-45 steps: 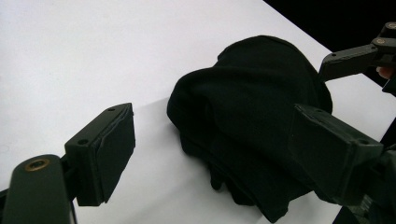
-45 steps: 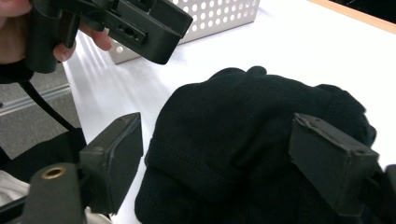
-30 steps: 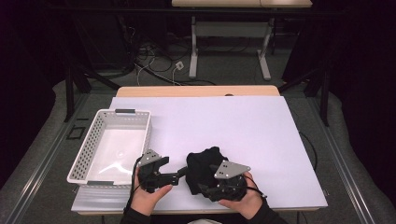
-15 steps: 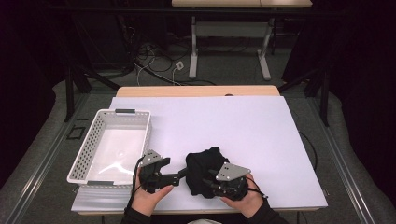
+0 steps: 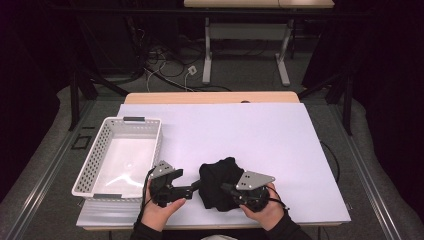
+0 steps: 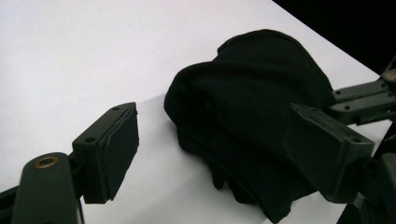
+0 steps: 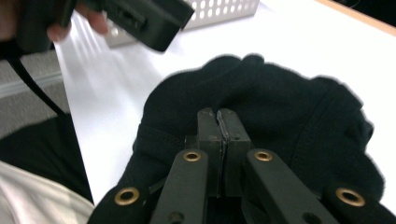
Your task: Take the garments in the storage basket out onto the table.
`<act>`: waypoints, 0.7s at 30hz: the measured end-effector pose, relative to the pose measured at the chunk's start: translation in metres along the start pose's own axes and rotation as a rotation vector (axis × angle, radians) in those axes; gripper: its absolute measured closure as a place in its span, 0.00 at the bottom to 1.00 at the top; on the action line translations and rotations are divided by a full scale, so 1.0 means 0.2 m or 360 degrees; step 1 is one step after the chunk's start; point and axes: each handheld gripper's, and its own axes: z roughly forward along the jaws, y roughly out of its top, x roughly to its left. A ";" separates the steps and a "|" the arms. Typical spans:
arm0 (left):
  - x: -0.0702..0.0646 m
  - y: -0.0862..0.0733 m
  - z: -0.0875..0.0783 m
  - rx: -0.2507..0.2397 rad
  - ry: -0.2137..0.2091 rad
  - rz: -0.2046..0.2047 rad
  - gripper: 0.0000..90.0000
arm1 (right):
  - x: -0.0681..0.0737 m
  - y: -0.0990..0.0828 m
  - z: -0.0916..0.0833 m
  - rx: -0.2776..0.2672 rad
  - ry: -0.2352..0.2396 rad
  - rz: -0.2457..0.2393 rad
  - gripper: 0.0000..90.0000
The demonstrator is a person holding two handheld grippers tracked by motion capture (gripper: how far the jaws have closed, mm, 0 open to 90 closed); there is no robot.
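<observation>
So there's a crumpled black knit fabric garment (image 5: 220, 182) bunched up on the white table surface (image 5: 250, 135), near the front edge, between the two hands. The right gripper (image 7: 218, 122) has just been closing, and its jaws now sit pinched together on a fold of the cloth's top, with barely a sliver between the pads. The left gripper (image 6: 212, 156) has its jaws spread wide on either side of the garment's edge; the pads (image 6: 122, 149) aren't pressing on anything, as far as I can see. A white perforated plastic basket (image 5: 95, 165) sits just to the left, well clear of the cloth.
</observation>
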 end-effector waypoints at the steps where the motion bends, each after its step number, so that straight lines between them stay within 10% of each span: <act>1: 0.00 0.00 0.00 -0.0005 0.0001 0.0000 0.21 | -0.01 0.01 -0.01 -0.0018 0.0008 0.0017 1.00; 21: 0.00 0.01 -0.02 -0.0027 0.0007 0.0014 0.23 | -0.19 0.27 -0.05 -0.0270 -0.0110 0.0041 1.00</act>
